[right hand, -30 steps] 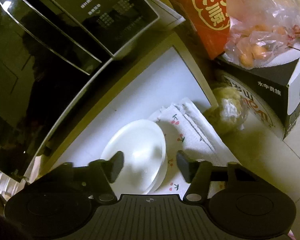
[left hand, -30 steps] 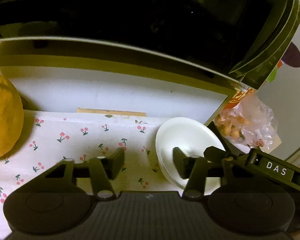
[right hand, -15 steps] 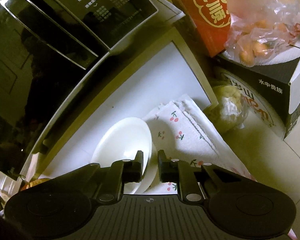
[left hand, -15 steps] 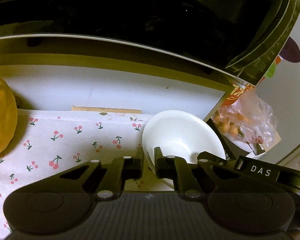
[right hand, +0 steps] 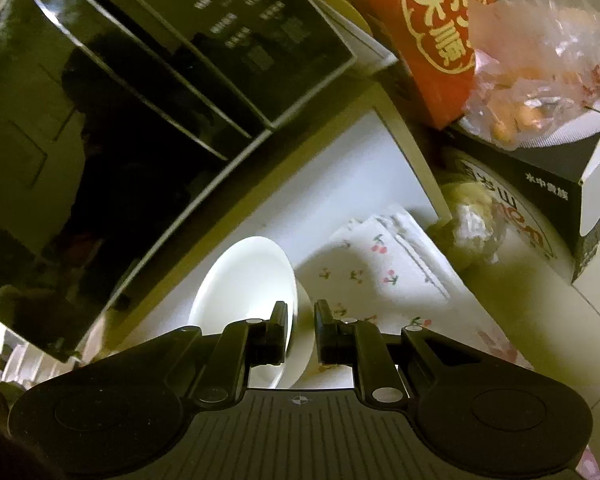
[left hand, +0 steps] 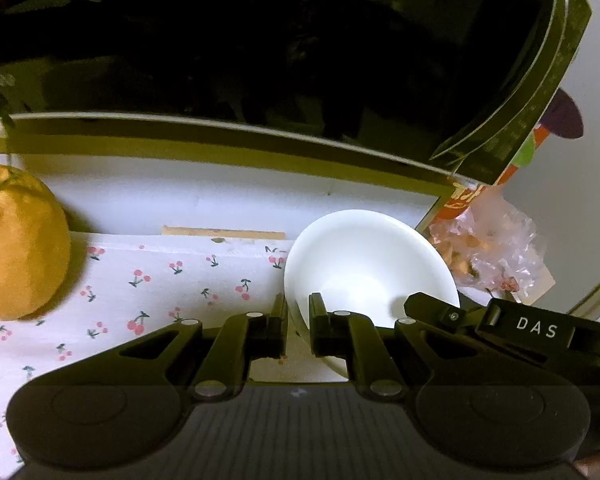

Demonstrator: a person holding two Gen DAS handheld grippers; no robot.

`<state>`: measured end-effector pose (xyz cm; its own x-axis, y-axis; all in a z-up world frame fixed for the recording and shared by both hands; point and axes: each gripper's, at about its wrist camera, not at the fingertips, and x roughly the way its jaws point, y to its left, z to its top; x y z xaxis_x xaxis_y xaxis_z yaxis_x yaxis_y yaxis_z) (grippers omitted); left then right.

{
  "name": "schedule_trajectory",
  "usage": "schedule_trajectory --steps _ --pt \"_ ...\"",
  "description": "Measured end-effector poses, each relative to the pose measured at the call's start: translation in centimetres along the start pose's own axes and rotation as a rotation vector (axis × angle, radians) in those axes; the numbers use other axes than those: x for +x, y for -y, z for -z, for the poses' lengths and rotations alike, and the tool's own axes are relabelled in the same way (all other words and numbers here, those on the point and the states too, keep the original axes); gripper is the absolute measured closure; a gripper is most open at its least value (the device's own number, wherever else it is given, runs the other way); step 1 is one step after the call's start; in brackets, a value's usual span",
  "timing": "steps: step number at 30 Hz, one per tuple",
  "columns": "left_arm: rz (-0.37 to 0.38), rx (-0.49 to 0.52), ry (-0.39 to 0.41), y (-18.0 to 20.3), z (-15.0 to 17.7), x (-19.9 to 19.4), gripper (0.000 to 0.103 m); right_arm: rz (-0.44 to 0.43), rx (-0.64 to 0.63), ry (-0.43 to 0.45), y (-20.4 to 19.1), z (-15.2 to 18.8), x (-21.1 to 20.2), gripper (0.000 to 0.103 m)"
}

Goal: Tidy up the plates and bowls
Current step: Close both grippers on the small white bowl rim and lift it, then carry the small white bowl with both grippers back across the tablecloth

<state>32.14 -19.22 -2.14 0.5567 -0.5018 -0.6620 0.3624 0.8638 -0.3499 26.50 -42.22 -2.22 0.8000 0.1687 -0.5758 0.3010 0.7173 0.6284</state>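
Both my grippers pinching rim of white bowl (left hand: pixel 364 264), left gripper (left hand: pixel 298 320) and right gripper (right hand: pixel 301 330) on opposite sides. Bowl sitting on cherry cloth (left hand: pixel 160 280) near orange (left hand: pixel 18 244). Probably ceramic: stiff, slippery, fragile; rim seeming best hold.

Home kitchen, glossy oven (right hand: pixel 148 92), cherry-print cloth (left hand: pixel 160 284)

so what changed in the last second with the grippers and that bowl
Both grippers went from open to shut on the white bowl: left gripper on one rim, right gripper on the opposite one. The bowl tilted slightly. The orange fruit and cherry cloth stayed put.
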Motion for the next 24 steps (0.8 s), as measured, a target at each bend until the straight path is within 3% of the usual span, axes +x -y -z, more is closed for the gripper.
schedule_trajectory --steps 24 --pt "-0.010 -0.055 0.058 -0.7 0.6 -10.5 0.093 -0.045 -0.082 0.014 -7.8 1.5 -9.1 0.089"
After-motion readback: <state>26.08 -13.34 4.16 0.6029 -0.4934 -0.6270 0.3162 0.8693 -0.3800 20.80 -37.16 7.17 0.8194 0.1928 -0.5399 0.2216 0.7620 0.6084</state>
